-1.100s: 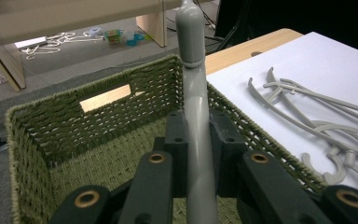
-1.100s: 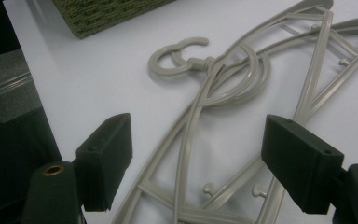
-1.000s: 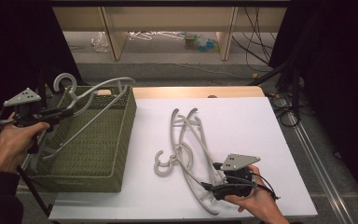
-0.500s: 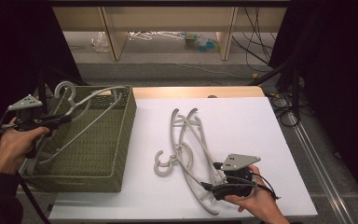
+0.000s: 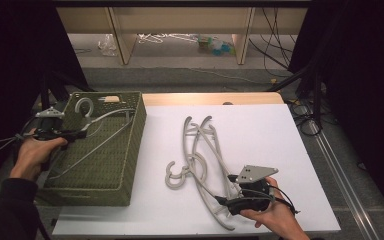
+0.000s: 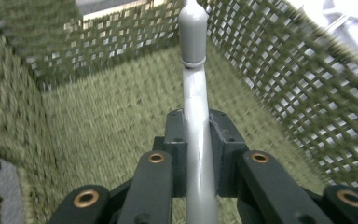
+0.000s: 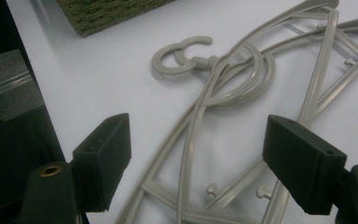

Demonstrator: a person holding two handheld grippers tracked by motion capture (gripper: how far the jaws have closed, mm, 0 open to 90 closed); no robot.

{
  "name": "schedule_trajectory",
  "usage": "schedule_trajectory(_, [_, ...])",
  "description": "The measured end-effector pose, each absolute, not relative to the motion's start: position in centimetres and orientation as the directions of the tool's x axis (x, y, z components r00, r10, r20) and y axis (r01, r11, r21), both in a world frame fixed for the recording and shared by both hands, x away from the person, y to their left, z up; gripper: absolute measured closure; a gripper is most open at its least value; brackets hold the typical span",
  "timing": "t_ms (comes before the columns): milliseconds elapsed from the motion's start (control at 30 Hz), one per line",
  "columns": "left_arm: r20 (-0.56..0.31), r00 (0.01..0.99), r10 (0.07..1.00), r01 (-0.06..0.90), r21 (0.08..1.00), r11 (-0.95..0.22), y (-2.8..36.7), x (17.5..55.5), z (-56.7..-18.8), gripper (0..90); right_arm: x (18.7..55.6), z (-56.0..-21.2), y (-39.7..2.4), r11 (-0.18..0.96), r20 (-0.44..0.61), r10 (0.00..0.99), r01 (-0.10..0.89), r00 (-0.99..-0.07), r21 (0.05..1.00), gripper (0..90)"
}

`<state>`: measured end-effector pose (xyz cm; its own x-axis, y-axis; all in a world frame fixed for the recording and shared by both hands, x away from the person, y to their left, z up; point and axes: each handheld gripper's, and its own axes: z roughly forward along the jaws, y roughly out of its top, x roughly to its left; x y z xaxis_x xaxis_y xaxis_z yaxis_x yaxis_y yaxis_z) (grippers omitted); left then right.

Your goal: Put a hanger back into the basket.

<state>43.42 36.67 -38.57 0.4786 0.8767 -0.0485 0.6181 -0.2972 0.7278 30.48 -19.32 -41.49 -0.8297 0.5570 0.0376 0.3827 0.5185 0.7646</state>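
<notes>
On the table (image 5: 280,130), a white top is seen, with a green woven basket (image 5: 125,165) set at its left edge. Inside the basket, a grey hanger (image 5: 97,132) is held tilted, its hook (image 5: 84,106) up near the far wall. Two more hangers (image 5: 202,155) are laid overlapping on the white top, near the middle, their hooks toward the basket. The left gripper (image 6: 196,140) is clamped shut on the grey hanger's stem, above the basket floor. The right gripper (image 7: 198,158) is held wide open just over the overlapping hangers, with their bars seen between the jaws; nothing is gripped.
</notes>
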Motion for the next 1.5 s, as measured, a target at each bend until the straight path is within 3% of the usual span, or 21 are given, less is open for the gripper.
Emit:
schedule_trajectory(200, [-0.075,0.426,0.902,0.695,0.665,-0.273,37.4,43.6,-39.7,77.7,30.6,-41.6,-19.3,0.519,0.036,0.558,0.382,-0.829,0.765,24.7])
schedule_trajectory(700, [-0.145,0.289,0.946,0.744,0.656,-0.127,39.2,43.1,-40.9,73.9,30.6,-41.8,-19.3,0.520,0.042,0.560,0.390,-0.828,0.759,24.9])
schedule_trajectory(933, [-0.187,0.199,0.962,0.663,0.749,0.008,39.1,41.6,-38.5,57.1,30.7,-41.9,-19.4,0.513,0.044,0.568,0.396,-0.822,0.762,24.8])
schedule_trajectory(1233, [-0.221,0.298,0.928,0.488,0.871,0.051,35.2,37.4,-35.5,33.9,31.2,-42.5,-19.7,0.469,0.057,0.592,0.401,-0.804,0.787,23.6])
schedule_trajectory(1367, [-0.210,0.367,0.906,0.444,0.896,0.027,32.5,35.4,-35.1,27.5,31.3,-42.6,-19.8,0.447,0.064,0.603,0.403,-0.795,0.799,23.2])
schedule_trajectory(1500, [-0.259,0.444,0.858,0.400,0.914,0.070,29.5,33.7,-35.4,24.1,31.4,-42.5,-19.7,0.434,0.060,0.601,0.388,-0.797,0.813,23.1])
